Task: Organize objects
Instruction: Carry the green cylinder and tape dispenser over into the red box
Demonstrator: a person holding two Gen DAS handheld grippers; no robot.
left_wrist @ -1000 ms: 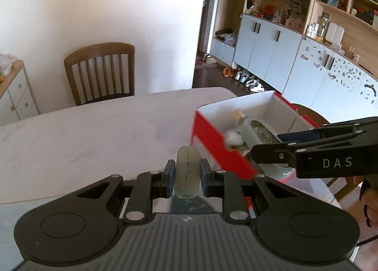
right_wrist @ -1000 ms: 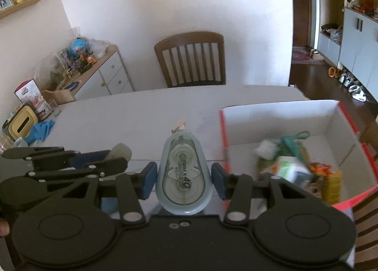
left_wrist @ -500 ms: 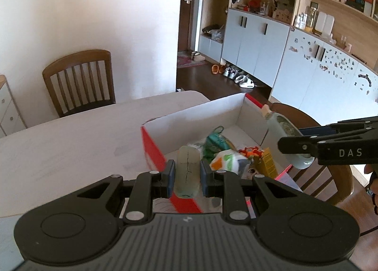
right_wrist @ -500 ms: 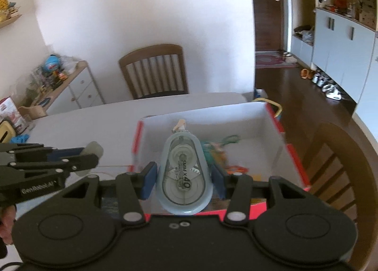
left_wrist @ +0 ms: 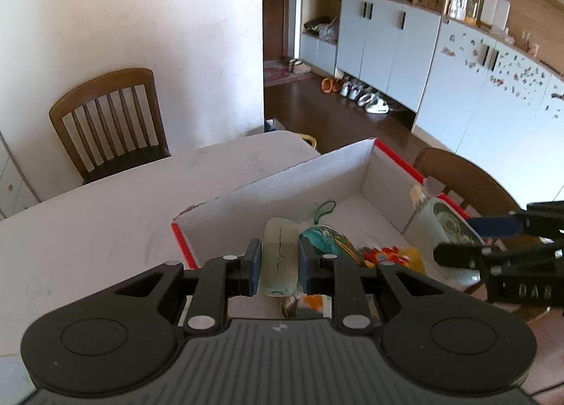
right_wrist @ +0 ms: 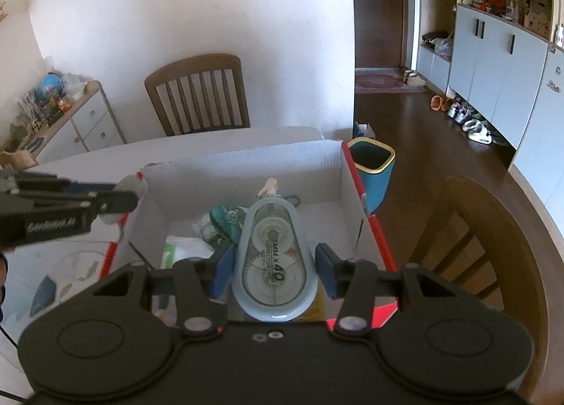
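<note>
left claw (left_wrist: 280, 258): blue pads pressed narrow against a pale translucent oblong eraser-like block (left_wrist: 280, 257) with a dark crack line down its face, held upright above the near left corner of the box. seen from the right wrist view, the same claw (right_wrist: 121, 198) enters from the left, level with the box's left wall, the pale block (right_wrist: 132, 184) showing at its tip.

right claw (right_wrist: 273, 265): blue pads set at a middling width on either side of a light blue translucent correction tape dispenser (right_wrist: 273, 260), printed "5mm x 40", nozzle pointing away from the camera; left pad touching its side, a slight gap showing at the right pad, so whether the grip is firm i cannot tell. the dispenser hangs over the near part of the box. from the left wrist view, this claw (left_wrist: 454, 246) comes in from the right with the dispenser (left_wrist: 446, 228) at the box's right wall.

white cardboard box with red outer edges (right_wrist: 243, 167): open top, resting on the counter; inside lie a teal patterned pouch with a green loop cord (left_wrist: 328, 241), white wrapped packets (right_wrist: 183, 248), and small red and yellow items (left_wrist: 391, 253).

counter (left_wrist: 105, 221): pale marbled top, rounded far edge.

room: brown wooden slat-back chair (right_wrist: 197, 96) at the far side against a white wall; second wooden chair (right_wrist: 490, 228) by the box's right; teal waste bin with a yellow rim (right_wrist: 373, 167) on the dark wood floor; grey-blue cabinets (left_wrist: 384, 41) with shoes beneath.
</note>
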